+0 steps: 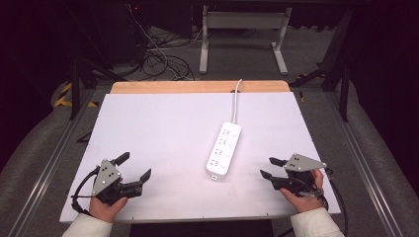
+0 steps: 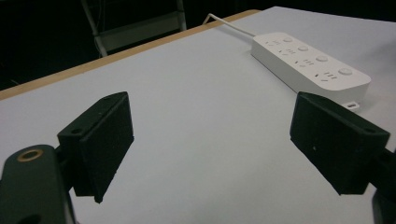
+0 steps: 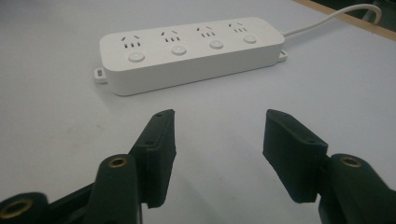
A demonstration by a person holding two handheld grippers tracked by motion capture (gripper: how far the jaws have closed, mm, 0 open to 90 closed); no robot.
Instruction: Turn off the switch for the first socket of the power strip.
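Grippers at rest frame a job not yet started: the right hand-held black two-jaw gripper (image 1: 267, 167), topped by a grey three-cornered plate, sits at the near right of the table with its jaws spread and nothing between them, aimed left toward the white four-outlet plastic power strip (image 1: 224, 149). In the right gripper view the strip (image 3: 191, 52) lies flat just beyond the open jaws, its long side facing them, four round buttons in a row beneath the sockets, and a gap of bare surface separates it from the jaw tips. At the near left, the left black two-jaw gripper (image 1: 134, 166) is likewise held wide apart and empty, well apart from the strip, which appears at the far right of the left gripper view (image 2: 310, 61). The strip rests right of centre on the white rectangular tabletop sheet (image 1: 163, 128), its white cord (image 1: 236, 98) running to the far wooden edge (image 1: 197, 87). By the look of it, this is the approach stage; the next move would seem to call for the right gripper to advance and line up on the strip's body or a button.
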